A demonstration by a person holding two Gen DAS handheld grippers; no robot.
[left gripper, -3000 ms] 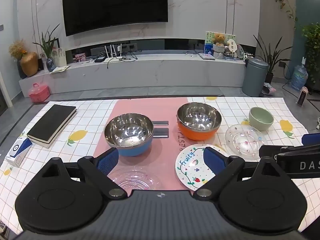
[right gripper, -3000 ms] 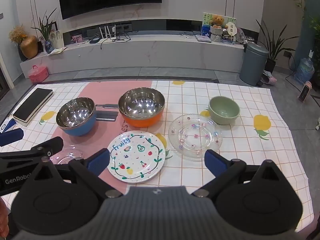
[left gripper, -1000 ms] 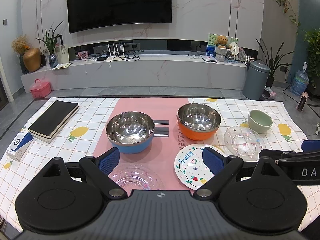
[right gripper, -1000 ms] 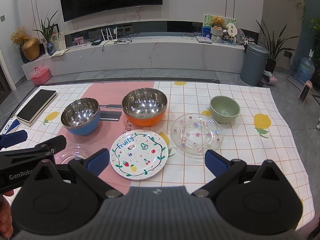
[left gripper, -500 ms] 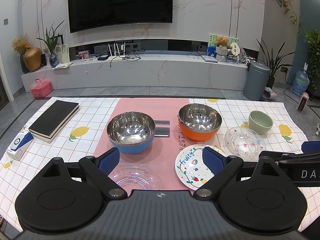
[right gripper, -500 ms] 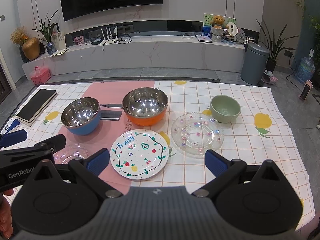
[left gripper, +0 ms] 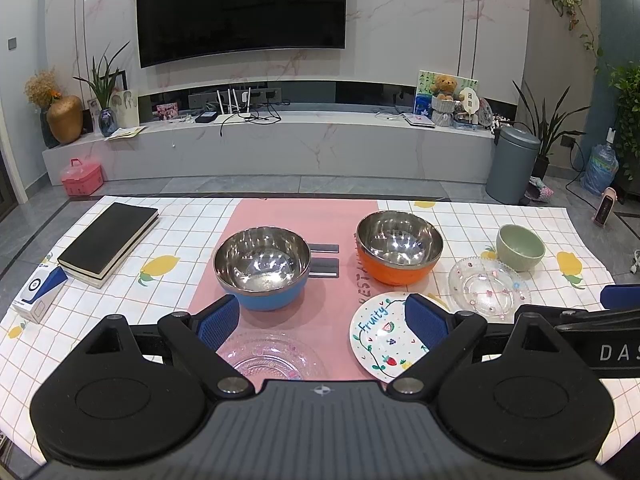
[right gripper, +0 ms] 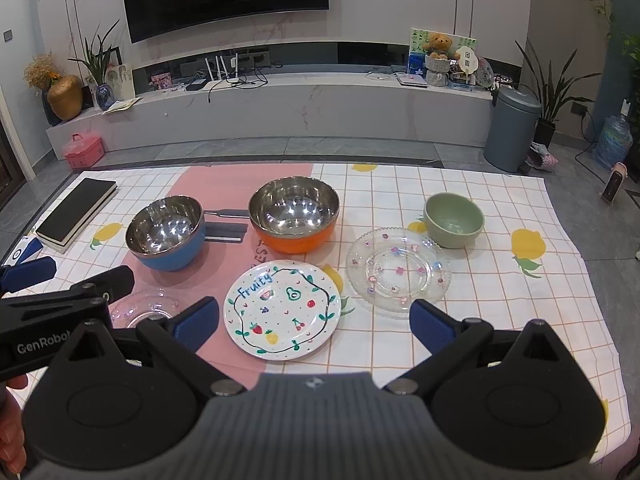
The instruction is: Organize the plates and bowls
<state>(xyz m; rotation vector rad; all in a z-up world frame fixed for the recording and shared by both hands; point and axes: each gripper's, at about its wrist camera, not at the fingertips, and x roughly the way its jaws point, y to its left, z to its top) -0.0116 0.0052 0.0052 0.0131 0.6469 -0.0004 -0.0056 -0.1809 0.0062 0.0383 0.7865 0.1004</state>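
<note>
Two grippers, both spread wide with nothing between the blue pads: left gripper (left gripper: 322,322) low in the left wrist view, above a small glass dish (left gripper: 272,354) at bottom centre; right gripper (right gripper: 314,320) low in the right wrist view, above a white plate (right gripper: 282,310) with "Fruity" and painted fruit, at centre of that frame. Three bowls in a row across the middle of the right wrist view: blue bowl (right gripper: 168,234) at left, orange bowl (right gripper: 296,214) in the centre, green bowl (right gripper: 454,220) at right, all upright, all apart from each other. Just in front of the green bowl, a bigger glass plate (right gripper: 398,270) with small coloured flowers, flat on the checked tablecloth (right gripper: 500,300) and near the white plate. Blue and orange bowls on a pink runner (left gripper: 280,216), two dark flat strips (left gripper: 324,258) between them. At middle left of the left wrist view, a black book (left gripper: 108,238) and a small blue-white box (left gripper: 38,294). Part of a hand (right gripper: 10,432) at bottom left edge of the right wrist view.
</note>
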